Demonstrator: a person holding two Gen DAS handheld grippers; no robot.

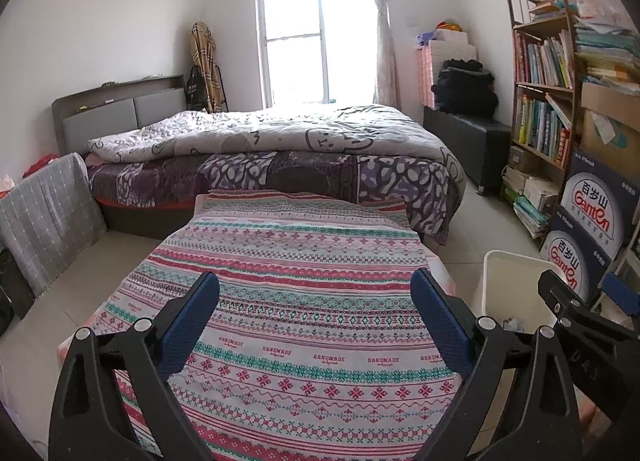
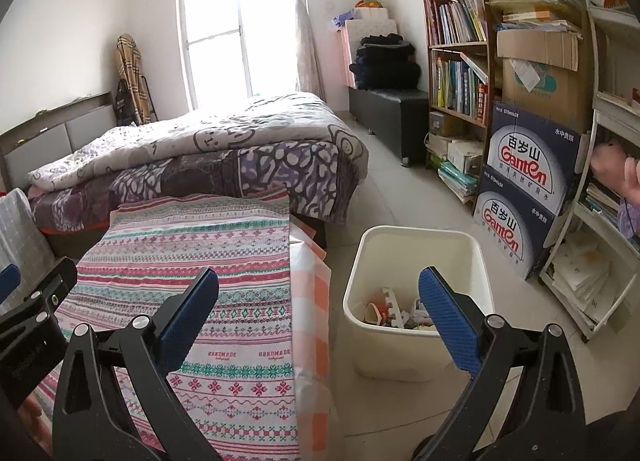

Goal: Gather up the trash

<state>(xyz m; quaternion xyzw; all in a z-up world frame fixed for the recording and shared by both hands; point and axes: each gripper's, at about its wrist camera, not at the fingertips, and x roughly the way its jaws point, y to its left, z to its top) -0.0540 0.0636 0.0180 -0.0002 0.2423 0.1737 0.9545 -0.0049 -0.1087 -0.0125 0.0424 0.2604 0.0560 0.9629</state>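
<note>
**Both claws empty, trash in the bin**

My left gripper (image 1: 315, 292) gapes wide above the patterned cloth (image 1: 288, 261), gripping nothing. My right gripper (image 2: 319, 288) is spread too, empty, straddling the cloth's edge and the white bin (image 2: 416, 345), where the trash (image 2: 394, 313) lies.

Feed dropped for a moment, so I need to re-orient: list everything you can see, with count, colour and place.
patterned cloth: one, pink, teal and white, spread on the table in front
bin: one, cream, on the floor right of the table, trash inside
bed: one, grey and purple bedding, behind the table
window: one, bright, far wall
bookshelf: one, wooden, right wall, full of books
water boxes: two, navy, stacked beside the shelf
bench: one, black, dark clothes piled on it
left gripper: blue pads, open, empty
right gripper: blue pads, open, empty
</note>
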